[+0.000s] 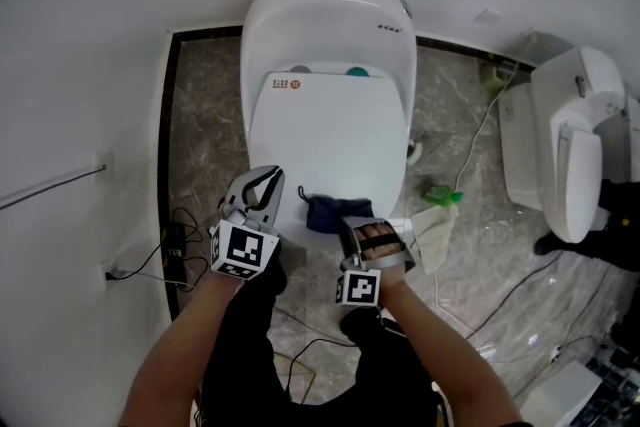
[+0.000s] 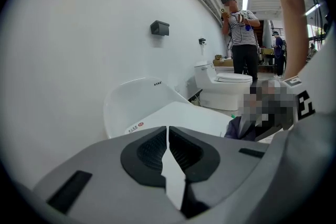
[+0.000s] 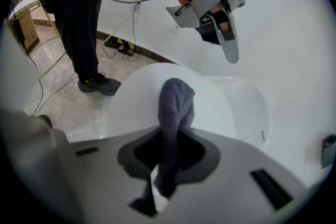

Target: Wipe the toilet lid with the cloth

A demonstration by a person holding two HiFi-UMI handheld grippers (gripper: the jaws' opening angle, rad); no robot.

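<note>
The dark blue cloth (image 1: 335, 213) sits bunched at the front edge of the closed toilet lid (image 1: 330, 130), pinched between the jaws of the right gripper (image 1: 358, 227). The left gripper (image 1: 270, 180) hovers just beside it, its jaws pressed together on nothing. To wipe well, the cloth probably needs pressing flat against the lid, followed by broad overlapping strokes that keep the hard jaws off the plastic. The cloth and both grippers cover the lid's front rim. Whether the cloth actually touches the lid cannot be told, and any dirt on the white surface is too faint to see.
</note>
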